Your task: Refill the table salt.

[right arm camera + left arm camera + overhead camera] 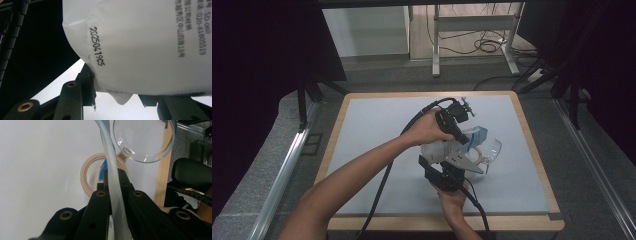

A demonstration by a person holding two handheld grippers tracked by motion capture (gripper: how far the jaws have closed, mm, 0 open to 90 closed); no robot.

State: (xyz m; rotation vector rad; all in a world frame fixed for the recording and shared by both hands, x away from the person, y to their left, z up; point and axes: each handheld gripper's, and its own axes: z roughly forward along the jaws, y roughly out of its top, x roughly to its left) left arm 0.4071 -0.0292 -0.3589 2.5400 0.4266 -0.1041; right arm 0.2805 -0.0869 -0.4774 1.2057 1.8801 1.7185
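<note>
Near the table's (362,150) front edge the right gripper (447,172) clamps the bulging bottom of a white pouch (140,45), while farther back the left gripper (115,192) pinches its flat top edge, above a tape roll (86,173) and clear cup (143,140).

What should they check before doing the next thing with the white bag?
1. Left gripper pinching the bag's top edge: ok, jaws shut on it.
2. Right gripper holding the bag at its bottom: ok, jaws on both sides.
3. Clear cup upright and close by: ok, just past the bag.
4. Tape roll out of the way: cannot tell, it lies right under the bag.
5. Bag already open: cannot tell.
</note>
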